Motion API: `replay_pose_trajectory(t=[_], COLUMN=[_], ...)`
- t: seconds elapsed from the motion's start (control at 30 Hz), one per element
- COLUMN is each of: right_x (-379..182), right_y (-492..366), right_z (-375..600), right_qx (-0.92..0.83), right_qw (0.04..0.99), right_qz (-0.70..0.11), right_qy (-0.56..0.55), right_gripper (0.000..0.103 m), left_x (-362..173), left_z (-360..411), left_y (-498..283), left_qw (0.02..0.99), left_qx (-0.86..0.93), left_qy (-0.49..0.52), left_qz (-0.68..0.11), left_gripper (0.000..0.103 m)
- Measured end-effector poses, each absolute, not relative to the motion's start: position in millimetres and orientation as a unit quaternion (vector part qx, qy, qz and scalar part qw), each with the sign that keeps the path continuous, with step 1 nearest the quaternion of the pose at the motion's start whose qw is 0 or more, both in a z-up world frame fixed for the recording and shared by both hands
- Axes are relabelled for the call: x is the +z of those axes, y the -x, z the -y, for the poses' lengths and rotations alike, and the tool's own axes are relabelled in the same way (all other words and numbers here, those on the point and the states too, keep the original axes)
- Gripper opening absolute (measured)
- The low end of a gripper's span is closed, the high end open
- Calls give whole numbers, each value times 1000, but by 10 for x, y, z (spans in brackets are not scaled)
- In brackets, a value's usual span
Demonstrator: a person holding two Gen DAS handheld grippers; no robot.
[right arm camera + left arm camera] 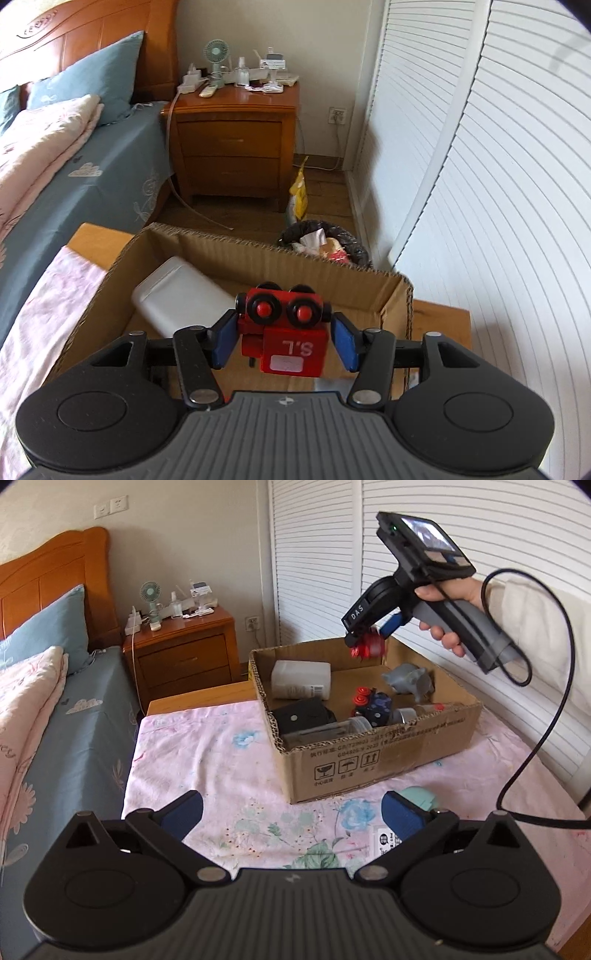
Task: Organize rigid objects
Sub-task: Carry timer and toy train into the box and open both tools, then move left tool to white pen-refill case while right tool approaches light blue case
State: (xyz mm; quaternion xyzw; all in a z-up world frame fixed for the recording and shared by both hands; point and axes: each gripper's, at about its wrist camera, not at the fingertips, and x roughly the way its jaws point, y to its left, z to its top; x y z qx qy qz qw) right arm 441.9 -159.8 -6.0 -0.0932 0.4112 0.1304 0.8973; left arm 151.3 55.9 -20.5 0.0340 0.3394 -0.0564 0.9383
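Observation:
My right gripper (pixel 284 341) is shut on a red toy car (pixel 284 328) with black wheels, held above the far part of an open cardboard box (pixel 369 291). The left wrist view shows that gripper (pixel 365 642) with the red toy (pixel 369 646) over the box's back wall. The box (pixel 369 768) holds a white plastic container (pixel 301 679), a black case (pixel 303 716), a grey toy (pixel 408 679), a dark blue toy with red wheels (pixel 373 705) and a clear jar (pixel 354 725). My left gripper (pixel 291 816) is open and empty, low over the pink cloth in front of the box.
A teal round object (pixel 419 797) and a white labelled item (pixel 386 840) lie on the pink floral cloth (pixel 207 760) near my left gripper's right finger. A bed (pixel 44 709) is at left, a wooden nightstand (pixel 236 147) behind, a bin (pixel 328 243) on the floor, louvred doors (pixel 498 184) at right.

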Motion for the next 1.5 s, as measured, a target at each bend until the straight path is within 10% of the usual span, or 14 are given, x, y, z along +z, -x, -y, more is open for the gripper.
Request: replay_pose_trajectory(t=[0.07, 0.27, 1.5], right_x=[-49, 26, -775], right_y=[-4393, -4099, -1677], right_z=[1611, 1693, 2203], right_qx=[121, 128, 62], right_qw=[901, 903, 899], right_qz=[-406, -400, -428], right_qy=[92, 93, 68], right_gripper=[96, 103, 103], left_x=[-219, -263, -522], left_z=[-583, -617, -115], left_y=[-1513, -1501, -1354], left_qw=[938, 935, 917], left_qx=[-56, -50, -113], left_qy=[-30, -27, -44], left_qz=[-342, -350, -381], left_gripper=[102, 102, 102])
